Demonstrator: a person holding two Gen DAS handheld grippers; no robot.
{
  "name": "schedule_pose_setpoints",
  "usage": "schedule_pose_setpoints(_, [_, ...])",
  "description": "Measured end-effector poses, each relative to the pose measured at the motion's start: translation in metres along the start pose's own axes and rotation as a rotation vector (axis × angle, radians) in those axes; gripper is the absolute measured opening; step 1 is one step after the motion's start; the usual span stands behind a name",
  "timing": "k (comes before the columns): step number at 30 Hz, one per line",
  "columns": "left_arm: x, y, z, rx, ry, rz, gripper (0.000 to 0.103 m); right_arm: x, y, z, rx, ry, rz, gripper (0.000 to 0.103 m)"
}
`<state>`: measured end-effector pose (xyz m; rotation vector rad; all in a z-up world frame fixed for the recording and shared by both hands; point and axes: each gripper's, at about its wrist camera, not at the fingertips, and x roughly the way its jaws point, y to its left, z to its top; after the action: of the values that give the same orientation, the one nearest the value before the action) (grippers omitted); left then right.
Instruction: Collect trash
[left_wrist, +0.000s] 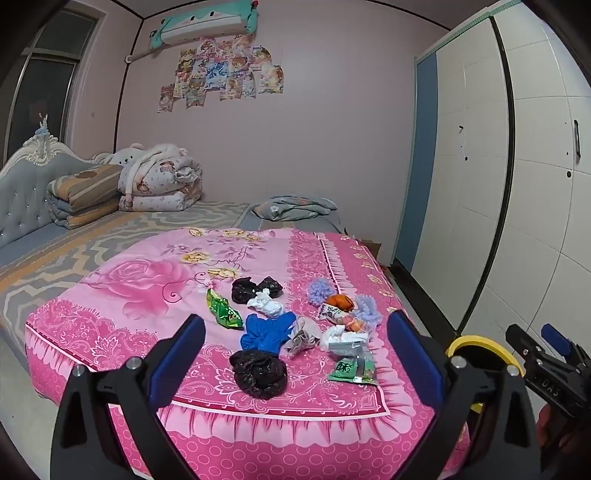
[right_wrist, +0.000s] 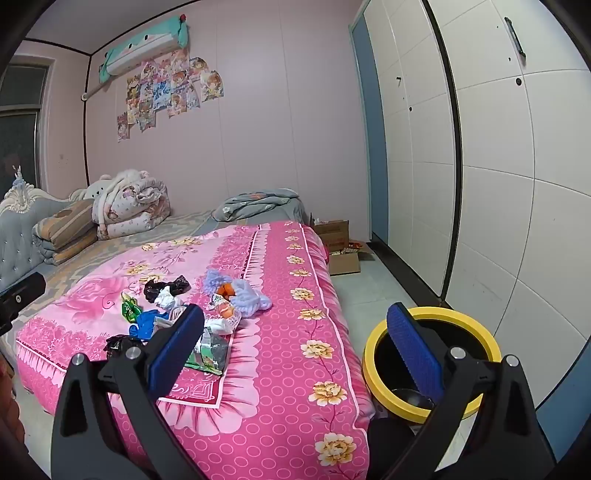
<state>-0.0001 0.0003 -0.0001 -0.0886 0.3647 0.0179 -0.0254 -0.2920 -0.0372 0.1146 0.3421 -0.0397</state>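
Observation:
Several pieces of trash lie on the pink floral bedspread (left_wrist: 147, 325): a black crumpled bag (left_wrist: 258, 373), a blue wad (left_wrist: 267, 330), a green wrapper (left_wrist: 223, 314), a white tissue (left_wrist: 266, 304), an orange snack packet (left_wrist: 338, 304) and a green-and-silver sachet (left_wrist: 352, 363). My left gripper (left_wrist: 295, 325) hangs open in front of the pile, nothing between its fingers. In the right wrist view the same pile (right_wrist: 173, 306) sits to the left. My right gripper (right_wrist: 295, 314) is open and empty, its right finger over the yellow-rimmed bin (right_wrist: 461, 317) on the floor beside the bed.
Folded quilts (left_wrist: 159, 184) and a grey pillow (left_wrist: 295, 208) lie at the far end of the bed. Open cardboard boxes (right_wrist: 340, 243) stand on the floor by the bed's far corner. White wardrobe doors (right_wrist: 498, 184) line the right side, with tiled floor (right_wrist: 373, 288) between.

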Motion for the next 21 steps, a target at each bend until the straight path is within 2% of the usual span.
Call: schedule_pose_setpoints(21, [-0.0034,-0.0022,0.0072,0.002,-0.009,0.004,0.095,0.0003,0.0010,0.0012,0.002,0.007,0.001,0.095])
